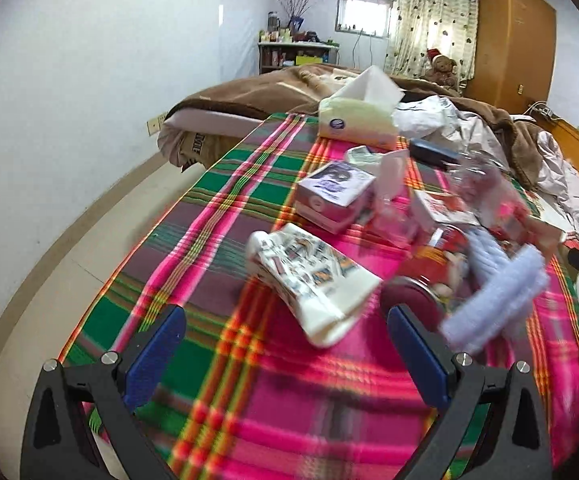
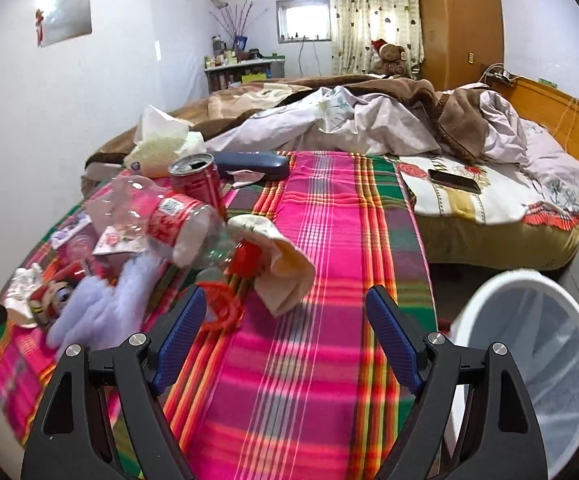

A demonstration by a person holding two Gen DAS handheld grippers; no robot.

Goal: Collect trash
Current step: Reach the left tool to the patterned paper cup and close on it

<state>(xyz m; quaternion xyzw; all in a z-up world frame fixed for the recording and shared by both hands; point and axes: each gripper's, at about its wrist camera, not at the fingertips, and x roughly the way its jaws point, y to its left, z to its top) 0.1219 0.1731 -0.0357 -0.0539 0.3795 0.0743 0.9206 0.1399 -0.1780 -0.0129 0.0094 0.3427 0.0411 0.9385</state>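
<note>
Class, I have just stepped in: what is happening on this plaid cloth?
Someone is clearing trash with two handheld grippers. Both the left gripper and the right gripper are open and hold nothing. A red can, a clear plastic bottle and other clutter lie on the plaid cloth. A white bin stands beside it.

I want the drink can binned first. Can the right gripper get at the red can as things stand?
Probably not directly: the right gripper is open, but the clear plastic bottle lies in front of the red can, partly blocking it.
</note>
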